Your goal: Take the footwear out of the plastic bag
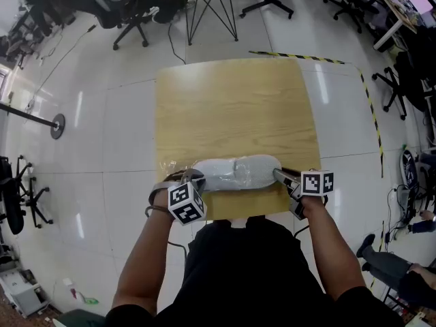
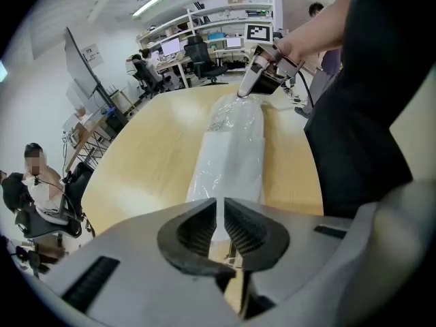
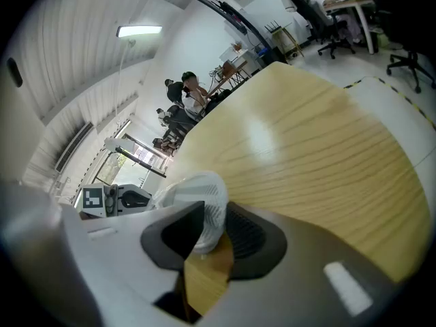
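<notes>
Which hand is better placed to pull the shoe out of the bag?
Likely right. The right claw grips the end of the shoe, ready to pull; the left claw, slightly open, sits at the other end of the bag.

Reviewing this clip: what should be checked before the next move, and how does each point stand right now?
1. Right gripper clamped on the end of the shoe: ok.
2. Left gripper pinching the plastic bag: cannot tell; its jaws stand a slit apart at the bag's end.
3. Shoe out of the bag: not ok, film covers most of it.
4. Bag's opening faces the right gripper: cannot tell.
5. Shoe lies fully on the table: ok.
</notes>
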Demonstrator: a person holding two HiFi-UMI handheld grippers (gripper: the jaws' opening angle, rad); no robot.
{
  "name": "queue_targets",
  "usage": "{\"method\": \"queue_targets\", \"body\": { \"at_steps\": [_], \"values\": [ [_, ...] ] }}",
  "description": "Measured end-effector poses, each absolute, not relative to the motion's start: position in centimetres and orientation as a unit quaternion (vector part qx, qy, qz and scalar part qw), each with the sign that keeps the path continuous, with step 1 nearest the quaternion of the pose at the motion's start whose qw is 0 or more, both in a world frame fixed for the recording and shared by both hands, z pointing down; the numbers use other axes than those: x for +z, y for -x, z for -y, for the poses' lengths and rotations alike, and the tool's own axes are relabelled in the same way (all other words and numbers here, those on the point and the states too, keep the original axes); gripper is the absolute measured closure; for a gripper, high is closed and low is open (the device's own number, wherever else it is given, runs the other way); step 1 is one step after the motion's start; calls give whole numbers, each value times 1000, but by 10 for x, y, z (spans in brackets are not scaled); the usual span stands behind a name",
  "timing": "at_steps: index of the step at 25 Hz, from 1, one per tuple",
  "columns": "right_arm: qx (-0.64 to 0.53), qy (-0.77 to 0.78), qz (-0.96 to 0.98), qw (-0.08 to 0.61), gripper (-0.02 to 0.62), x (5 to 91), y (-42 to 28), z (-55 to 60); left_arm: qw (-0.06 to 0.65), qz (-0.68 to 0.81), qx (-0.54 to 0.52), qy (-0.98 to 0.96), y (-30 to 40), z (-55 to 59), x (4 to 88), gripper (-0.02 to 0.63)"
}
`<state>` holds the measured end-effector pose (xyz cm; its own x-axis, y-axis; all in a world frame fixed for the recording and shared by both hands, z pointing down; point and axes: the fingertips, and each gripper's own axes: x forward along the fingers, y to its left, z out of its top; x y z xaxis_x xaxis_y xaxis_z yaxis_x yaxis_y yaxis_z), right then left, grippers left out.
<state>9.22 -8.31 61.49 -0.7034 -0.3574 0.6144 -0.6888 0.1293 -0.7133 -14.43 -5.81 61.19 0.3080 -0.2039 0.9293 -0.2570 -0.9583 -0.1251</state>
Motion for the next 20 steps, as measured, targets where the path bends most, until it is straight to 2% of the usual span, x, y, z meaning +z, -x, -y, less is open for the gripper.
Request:
{"method": "queue_targets", "body": {
  "at_steps": [20],
  "values": [
    [546,-375,732,159,491,610,-101,80,34,183,585,-789,199,54,609,577]
  ]
}}
